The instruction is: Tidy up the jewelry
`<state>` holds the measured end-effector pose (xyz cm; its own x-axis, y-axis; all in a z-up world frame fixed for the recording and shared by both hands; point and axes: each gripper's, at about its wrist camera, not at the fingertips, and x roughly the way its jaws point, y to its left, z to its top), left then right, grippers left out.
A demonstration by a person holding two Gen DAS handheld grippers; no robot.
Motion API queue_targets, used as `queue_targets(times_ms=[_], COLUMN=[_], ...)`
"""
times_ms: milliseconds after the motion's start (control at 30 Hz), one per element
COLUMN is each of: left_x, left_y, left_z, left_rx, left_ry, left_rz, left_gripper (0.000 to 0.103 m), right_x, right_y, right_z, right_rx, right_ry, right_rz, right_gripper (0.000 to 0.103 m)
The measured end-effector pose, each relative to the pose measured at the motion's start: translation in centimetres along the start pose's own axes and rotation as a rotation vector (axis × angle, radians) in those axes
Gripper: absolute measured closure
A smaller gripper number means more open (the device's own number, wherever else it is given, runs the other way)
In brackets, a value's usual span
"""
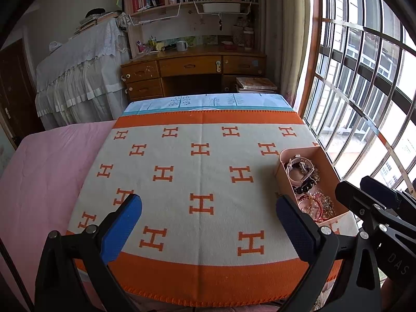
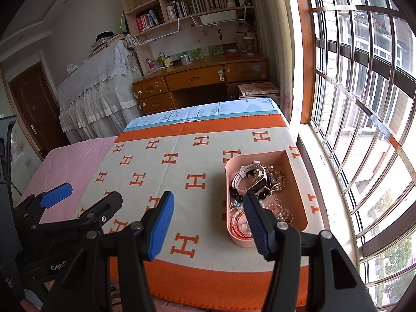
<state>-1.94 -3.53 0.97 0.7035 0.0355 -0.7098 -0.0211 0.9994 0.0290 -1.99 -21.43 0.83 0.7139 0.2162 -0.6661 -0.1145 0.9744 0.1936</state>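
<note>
All the jewelry in view sits heaped in the pink tray at the window side of the blanket spread over the bed: a white watch, a black bead bracelet, a gold piece, and pearl and pink bangles lie tangled on one another. No piece lies on the blanket outside the tray, so either the gathering is finished or the sorting has not begun; from the tangle I would judge that separating the pieces is still to do. The left tongs hang spread wide over bare blanket, grasping nothing. The right tongs are also released and empty, one finger over the near end of the tray; whether it touches anything is unclear.
</note>
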Motion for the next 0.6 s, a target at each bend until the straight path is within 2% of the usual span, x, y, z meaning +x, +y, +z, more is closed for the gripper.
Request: queue_targets(times_ms=[600], left_x=[0.08], left_y=[0.04], left_z=[0.15], left_rx=[0.001], left_ry=[0.0], left_rz=[0.002], left_gripper=[0.001], right_x=[0.23], right_y=[0.1], right_z=[0.12], right_rx=[0.004], right_ry=[0.003], right_rz=[0.008], right_gripper=[0.047])
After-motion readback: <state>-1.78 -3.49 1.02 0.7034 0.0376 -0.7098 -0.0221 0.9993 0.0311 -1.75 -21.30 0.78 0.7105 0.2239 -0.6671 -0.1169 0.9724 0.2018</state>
